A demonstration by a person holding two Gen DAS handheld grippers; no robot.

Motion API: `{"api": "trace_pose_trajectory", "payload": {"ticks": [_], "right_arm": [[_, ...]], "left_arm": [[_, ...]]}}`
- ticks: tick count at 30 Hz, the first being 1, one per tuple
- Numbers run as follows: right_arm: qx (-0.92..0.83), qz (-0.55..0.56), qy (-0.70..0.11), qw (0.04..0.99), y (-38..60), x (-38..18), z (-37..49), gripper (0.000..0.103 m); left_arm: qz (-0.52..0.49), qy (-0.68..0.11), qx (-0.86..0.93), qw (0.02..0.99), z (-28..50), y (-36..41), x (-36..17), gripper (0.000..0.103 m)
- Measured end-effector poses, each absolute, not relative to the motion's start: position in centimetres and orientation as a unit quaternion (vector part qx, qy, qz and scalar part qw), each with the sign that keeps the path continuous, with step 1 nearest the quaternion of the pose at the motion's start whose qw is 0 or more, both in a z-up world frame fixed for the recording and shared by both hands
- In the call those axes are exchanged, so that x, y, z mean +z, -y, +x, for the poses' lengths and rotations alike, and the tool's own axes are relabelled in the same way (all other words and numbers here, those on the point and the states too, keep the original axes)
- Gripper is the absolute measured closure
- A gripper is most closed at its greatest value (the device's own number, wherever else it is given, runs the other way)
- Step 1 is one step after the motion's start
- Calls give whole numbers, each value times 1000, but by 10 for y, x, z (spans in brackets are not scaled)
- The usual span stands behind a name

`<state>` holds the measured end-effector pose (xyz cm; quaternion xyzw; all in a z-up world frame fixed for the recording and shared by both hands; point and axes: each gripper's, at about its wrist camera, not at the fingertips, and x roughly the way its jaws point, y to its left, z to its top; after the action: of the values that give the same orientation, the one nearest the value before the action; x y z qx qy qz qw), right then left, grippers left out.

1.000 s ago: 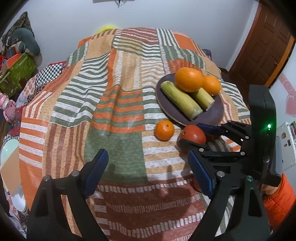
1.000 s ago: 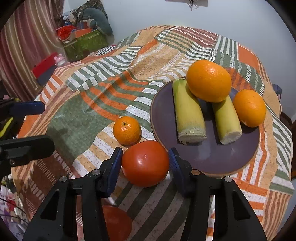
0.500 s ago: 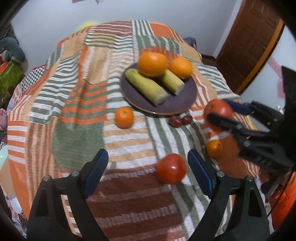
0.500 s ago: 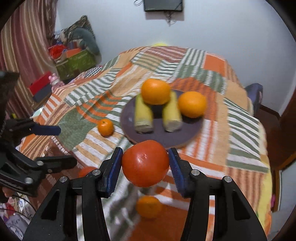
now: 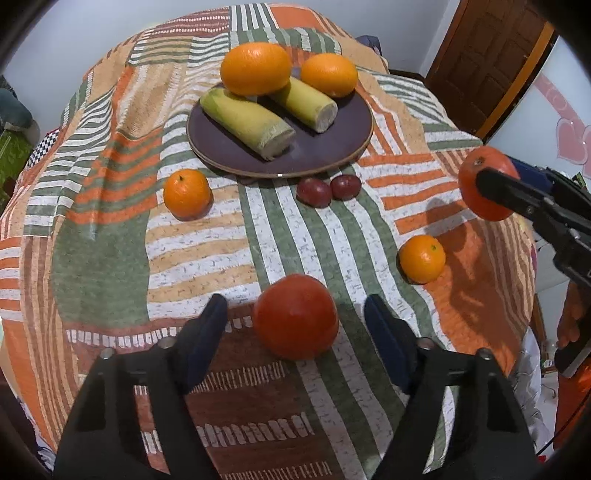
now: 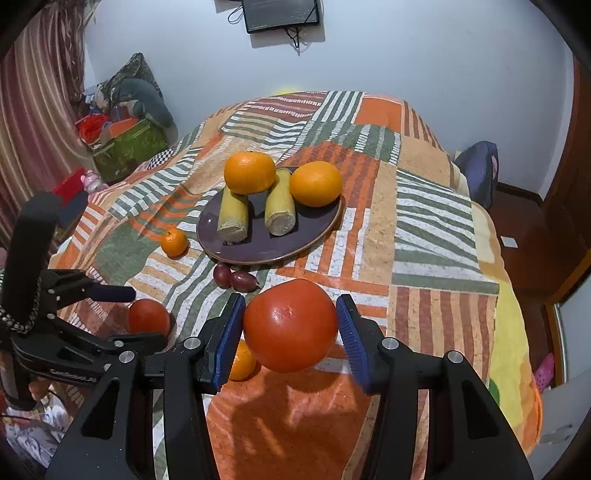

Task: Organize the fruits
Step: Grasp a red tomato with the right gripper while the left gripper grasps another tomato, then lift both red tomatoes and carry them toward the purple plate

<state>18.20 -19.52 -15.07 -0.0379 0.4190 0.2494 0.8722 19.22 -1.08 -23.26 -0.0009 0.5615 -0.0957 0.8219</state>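
Note:
My right gripper (image 6: 291, 332) is shut on a red tomato (image 6: 290, 325) and holds it in the air above the table's near right side; it also shows in the left wrist view (image 5: 485, 181). My left gripper (image 5: 295, 325) is open, its jaws on either side of a second tomato (image 5: 295, 321) that lies on the cloth, not touching it. A dark plate (image 5: 332, 147) holds two oranges (image 5: 256, 68) and two corn pieces (image 5: 245, 122). Small oranges (image 5: 187, 197) (image 5: 421, 258) and two dark red fruits (image 5: 328, 188) lie on the cloth.
The table wears a striped patchwork cloth (image 5: 110, 221) that drops off at the edges. A wooden door (image 5: 487, 55) is at the right. Boxes and clutter (image 6: 125, 136) stand by the curtain at the far left. A screen (image 6: 282, 14) hangs on the wall.
My right gripper has lifted its tomato off the cloth and pulled back to the right. My left gripper has moved forward and right until its open jaws flank the second tomato.

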Motion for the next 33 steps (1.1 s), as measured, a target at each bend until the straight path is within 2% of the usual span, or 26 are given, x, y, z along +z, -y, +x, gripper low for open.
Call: {"api": "trace_pose_trajectory", "payload": {"ticks": [2,4,6,19,26,33], "right_arm": [[250,-36,-420,872,196,-152,182,55],[251,-35,-420,871,196,-153,182,55],[252,-34,-422,870,195,-154,183,55],[256,-34,-420,870,188,-156,193,55],[256,-34,-416,872,182,-155,208,55],[256,-34,-415,872,174,-158,228,55]], "left_arm": [[-1,-564,-96,820,192,11,-235,38],[-2,-565,-100,819,192,11,-237,53],[1,-563,-103,820,192,10,-238,56],[-24,-531,-94,842,201,-8,-212,57],[-24,-497,-85,863,225,-17,-187,57],[-29,-487,-77,870,252,-25,-186,57]]}}
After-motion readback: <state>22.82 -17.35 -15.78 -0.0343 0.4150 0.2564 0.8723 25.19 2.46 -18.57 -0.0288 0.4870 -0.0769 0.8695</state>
